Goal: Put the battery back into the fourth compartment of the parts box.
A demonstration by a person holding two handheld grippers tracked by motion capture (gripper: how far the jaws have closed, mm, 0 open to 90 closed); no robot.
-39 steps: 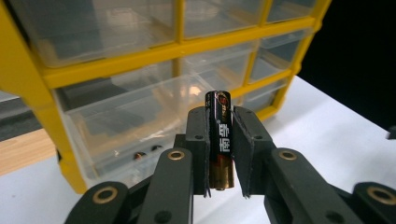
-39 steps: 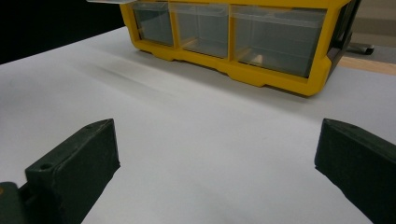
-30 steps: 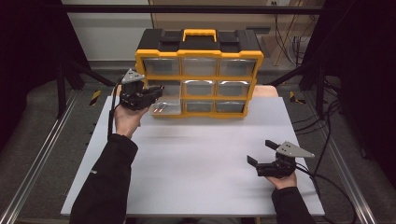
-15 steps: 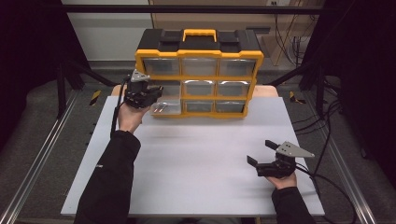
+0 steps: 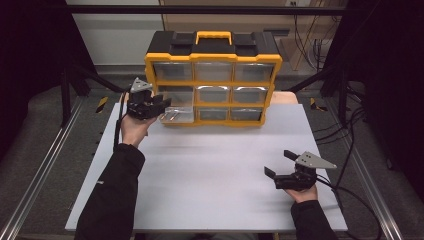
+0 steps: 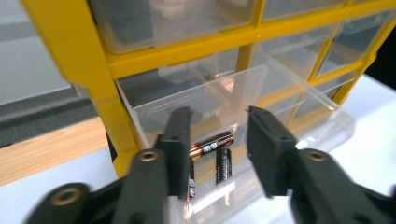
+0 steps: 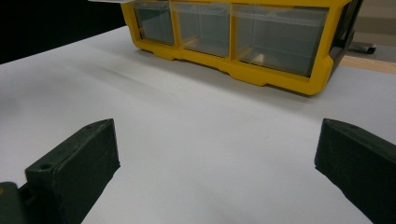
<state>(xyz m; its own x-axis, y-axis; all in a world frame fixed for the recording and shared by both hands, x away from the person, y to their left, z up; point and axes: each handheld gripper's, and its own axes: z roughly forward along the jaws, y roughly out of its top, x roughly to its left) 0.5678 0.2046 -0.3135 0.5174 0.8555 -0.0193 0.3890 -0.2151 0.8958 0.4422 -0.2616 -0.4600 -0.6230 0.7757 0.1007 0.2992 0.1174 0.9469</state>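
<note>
On the white desk (image 5: 210,170), the left claw (image 6: 218,144) hovered over the pulled-out clear drawer (image 6: 261,93) of the yellow organizer (image 5: 212,60); its jaws, just opening, stood apart and empty above three batteries (image 6: 211,143) in the drawer. The right claw (image 5: 280,167) rested released, well apart.

Left gripper (image 5: 162,104), held over the pulled-out clear drawer (image 5: 176,115) of the yellow organizer (image 5: 214,60), with jaws just parted from closed; batteries (image 6: 215,154) lie in the drawer beneath, nothing between them.
</note>
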